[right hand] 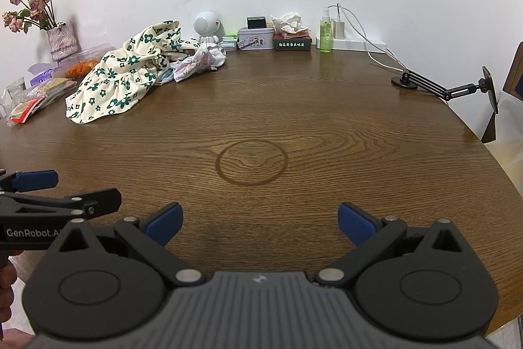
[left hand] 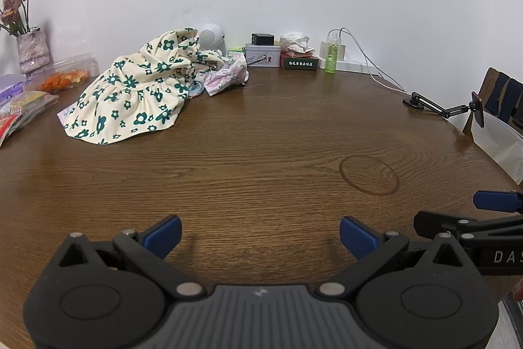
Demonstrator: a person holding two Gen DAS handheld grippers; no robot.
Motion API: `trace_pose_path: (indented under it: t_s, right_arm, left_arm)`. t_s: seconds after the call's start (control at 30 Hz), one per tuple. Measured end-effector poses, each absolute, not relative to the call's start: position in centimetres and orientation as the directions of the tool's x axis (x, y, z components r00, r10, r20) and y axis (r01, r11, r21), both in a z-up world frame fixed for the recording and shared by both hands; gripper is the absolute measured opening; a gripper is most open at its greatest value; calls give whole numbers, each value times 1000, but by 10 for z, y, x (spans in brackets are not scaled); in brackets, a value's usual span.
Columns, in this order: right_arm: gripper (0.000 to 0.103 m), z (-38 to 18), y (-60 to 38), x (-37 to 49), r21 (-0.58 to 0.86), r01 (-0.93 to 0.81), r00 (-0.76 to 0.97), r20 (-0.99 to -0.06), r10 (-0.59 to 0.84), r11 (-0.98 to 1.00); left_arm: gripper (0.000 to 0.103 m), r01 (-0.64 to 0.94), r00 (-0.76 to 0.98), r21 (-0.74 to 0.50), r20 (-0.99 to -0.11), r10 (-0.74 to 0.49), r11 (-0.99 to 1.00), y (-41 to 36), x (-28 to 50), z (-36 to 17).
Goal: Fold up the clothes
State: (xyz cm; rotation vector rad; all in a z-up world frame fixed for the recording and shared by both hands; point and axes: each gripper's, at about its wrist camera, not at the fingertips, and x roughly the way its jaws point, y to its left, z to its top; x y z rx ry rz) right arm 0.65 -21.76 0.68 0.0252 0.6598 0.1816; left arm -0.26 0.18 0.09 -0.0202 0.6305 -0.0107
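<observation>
A cream dress with green flowers (left hand: 130, 94) (right hand: 121, 77) lies crumpled at the table's far left. Beside it lies a small pale pink and white garment (left hand: 225, 76) (right hand: 199, 61), with a bit of light blue cloth under it. My left gripper (left hand: 260, 237) hovers open over bare wood near the front edge, far from the clothes. My right gripper (right hand: 260, 223) is open too, with nothing between its blue pads. Each gripper shows at the edge of the other's view.
The brown wooden table (left hand: 261, 152) holds a vase of dried roses (right hand: 60, 40), snack packets (right hand: 36, 100), a white speaker (right hand: 206, 23), tins and boxes (right hand: 256, 38), a green spray bottle (right hand: 325, 33), a power strip with cables, and a black phone arm (right hand: 434, 87) at the right edge.
</observation>
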Motion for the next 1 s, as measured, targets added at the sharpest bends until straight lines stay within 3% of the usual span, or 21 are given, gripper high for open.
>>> trace_pose_path:
  t_s: [1.0]
  right_arm:
    - [103,12,-212,13,83,-191,774,-600,202,978]
  left_arm:
    - [103,-15,815,-34,-580,-7,999,9,0,5]
